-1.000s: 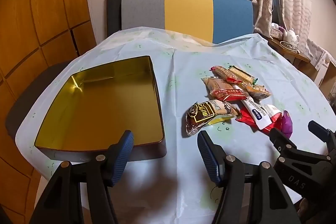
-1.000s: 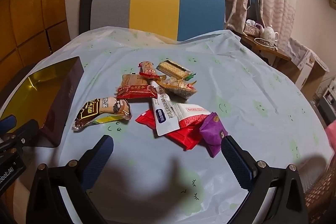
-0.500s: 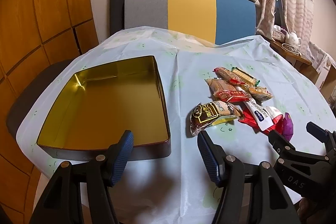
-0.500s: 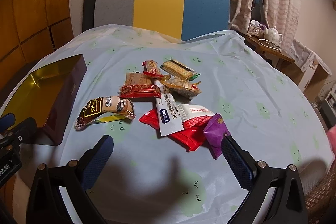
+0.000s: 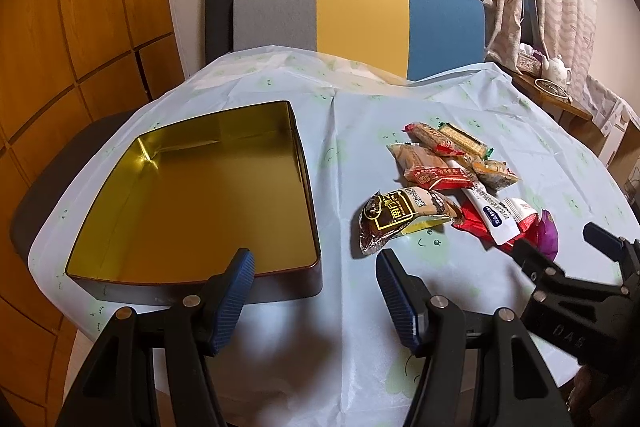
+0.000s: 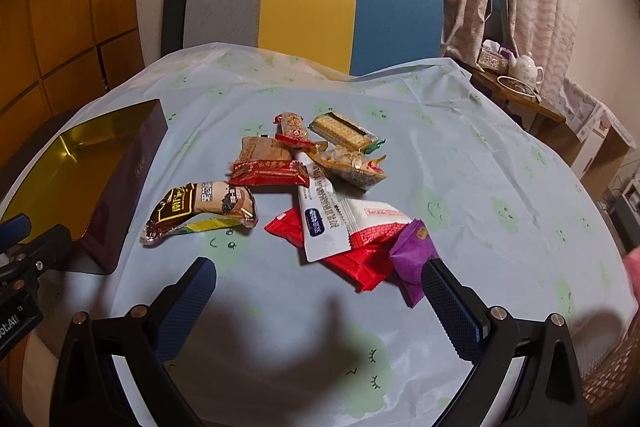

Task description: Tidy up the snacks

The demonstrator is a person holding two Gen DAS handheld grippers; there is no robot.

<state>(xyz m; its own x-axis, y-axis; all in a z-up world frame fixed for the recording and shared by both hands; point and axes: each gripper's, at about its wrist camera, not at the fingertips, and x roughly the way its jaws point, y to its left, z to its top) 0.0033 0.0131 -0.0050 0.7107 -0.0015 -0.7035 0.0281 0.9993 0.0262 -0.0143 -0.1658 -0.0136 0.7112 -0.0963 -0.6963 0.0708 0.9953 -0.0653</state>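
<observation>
Gold-lined tin (image 5: 192, 195), lower left of the left wrist view: we find nothing in it, mouth up, likely set to receive the snacks. Pale blue tablecloth (image 6: 460, 163) bears all. Snack pile (image 6: 320, 195), centre of the right view, just right of the tin: about 8 packets overlapping, none boxed yet. Right gripper (image 6: 320, 301), spread wide, holds nothing, fronting the pile. Left gripper (image 5: 316, 285), likewise parted, holds nothing, between tin and black-and-gold packet (image 5: 404, 217).
</observation>
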